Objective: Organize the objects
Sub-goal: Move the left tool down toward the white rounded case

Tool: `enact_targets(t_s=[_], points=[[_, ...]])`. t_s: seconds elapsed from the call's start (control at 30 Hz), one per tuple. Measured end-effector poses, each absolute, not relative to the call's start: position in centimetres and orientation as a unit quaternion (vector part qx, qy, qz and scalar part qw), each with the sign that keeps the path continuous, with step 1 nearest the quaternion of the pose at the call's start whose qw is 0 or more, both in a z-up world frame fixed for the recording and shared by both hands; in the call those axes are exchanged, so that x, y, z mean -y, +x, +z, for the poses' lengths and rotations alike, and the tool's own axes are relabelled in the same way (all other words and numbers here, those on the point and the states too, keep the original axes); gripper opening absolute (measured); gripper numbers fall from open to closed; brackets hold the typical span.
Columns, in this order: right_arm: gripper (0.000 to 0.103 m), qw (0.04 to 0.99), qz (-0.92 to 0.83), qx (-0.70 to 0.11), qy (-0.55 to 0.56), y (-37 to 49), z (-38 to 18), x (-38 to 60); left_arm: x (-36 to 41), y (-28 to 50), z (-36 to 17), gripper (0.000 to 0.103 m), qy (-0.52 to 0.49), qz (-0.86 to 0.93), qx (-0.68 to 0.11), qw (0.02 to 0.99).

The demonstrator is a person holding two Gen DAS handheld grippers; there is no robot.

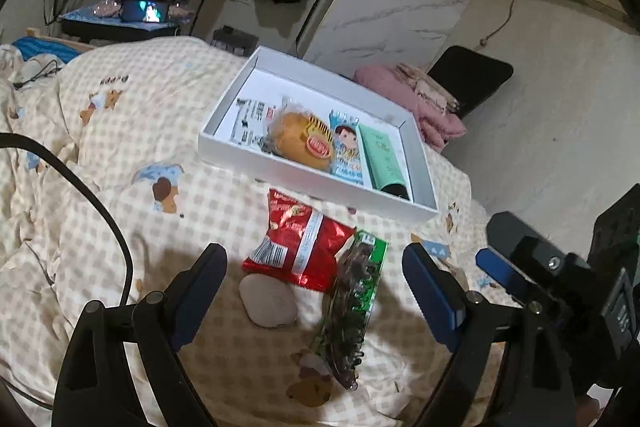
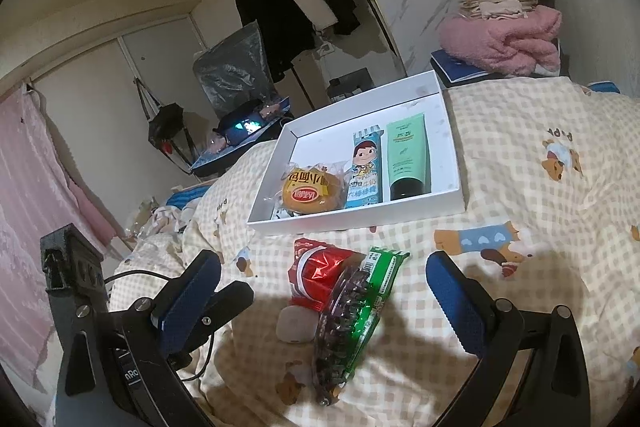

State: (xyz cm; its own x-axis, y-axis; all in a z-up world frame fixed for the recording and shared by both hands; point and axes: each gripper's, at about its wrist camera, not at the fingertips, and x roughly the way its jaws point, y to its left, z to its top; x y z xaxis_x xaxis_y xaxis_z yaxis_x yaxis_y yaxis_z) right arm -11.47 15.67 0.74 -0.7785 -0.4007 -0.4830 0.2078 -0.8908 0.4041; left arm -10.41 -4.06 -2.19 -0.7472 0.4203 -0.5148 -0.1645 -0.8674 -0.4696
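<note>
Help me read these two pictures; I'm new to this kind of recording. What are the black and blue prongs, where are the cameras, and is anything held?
A person holds a two-finger gripper in each hand, each with its own fisheye camera looking along the fingers. One picture is from the left gripper, the other from the right gripper. Both are open and hold nothing. On the checked quilt lie a red snack bag, a pale stone-like thing, a green packet and a purple comb. The white box holds a bun, a cartoon packet and a green tube.
</note>
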Motion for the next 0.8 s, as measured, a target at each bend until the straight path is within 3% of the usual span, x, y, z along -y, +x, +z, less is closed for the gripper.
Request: enact_targets(t_s=[0.27, 0.37, 0.57, 0.8], points=[[0.103, 0.165, -0.928, 0.167, 0.288, -11.4, 0.8, -15.7, 3.8, -10.9, -2.6, 0.091, -0.328, 0.910, 0.198, 0.156], [0.103, 0.164, -0.929, 0.167, 0.288, -11.4, 0.8, -15.7, 3.5, -10.9, -2.5, 0.080, -0.337, 0.912, 0.181, 0.146], [0.103, 0.165, -0.929, 0.164, 0.288, -11.5, 0.8, -15.6, 2.2, -10.7, -2.2, 0.080, -0.339, 0.918, 0.146, 0.146], [0.103, 0.166, -0.927, 0.166, 0.291, -11.6, 0.7, -15.6, 3.6, -11.6, -2.9, 0.080, -0.367, 0.901, 0.180, 0.143]])
